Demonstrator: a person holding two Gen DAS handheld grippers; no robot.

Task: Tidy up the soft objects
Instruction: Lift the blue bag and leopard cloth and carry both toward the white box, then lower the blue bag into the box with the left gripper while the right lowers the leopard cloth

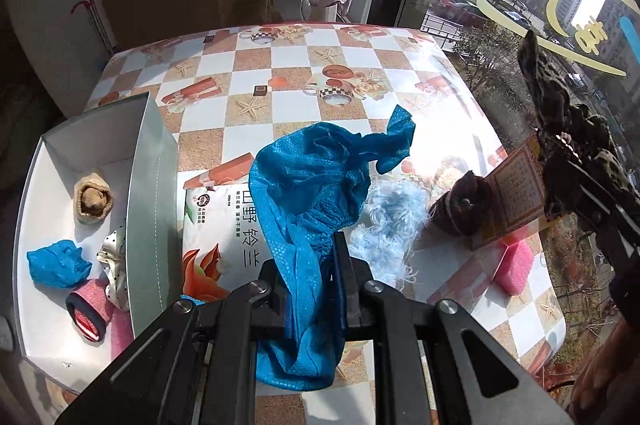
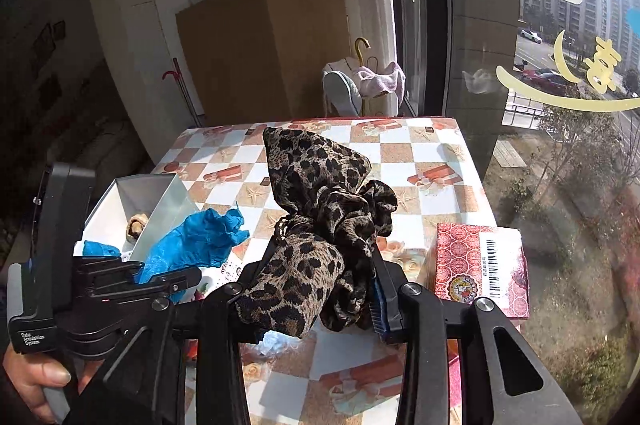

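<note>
So the white box [image 1: 96,145] on the left already has a few soft bits in it, looks like that's the drop spot. The left gripper [image 1: 310,277], angled down over the table, is clamped on a blue mesh cloth [image 1: 308,185] just beside the box. Off to the right, the right gripper [image 2: 316,289] points down too, pinching a bunched leopard-print scrunchie [image 2: 320,209] up off the table [image 2: 424,153].

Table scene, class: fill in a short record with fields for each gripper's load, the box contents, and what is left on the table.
left gripper: shut on blue mesh cloth
right gripper: shut on leopard scrunchie
white box: at table's left edge; holds tan knit piece, blue wad, dotted scrunchie, pink band
left on table: pale blue fluffy piece, dark brown scrunchie, pink sponge, red carton, printed packet
</note>
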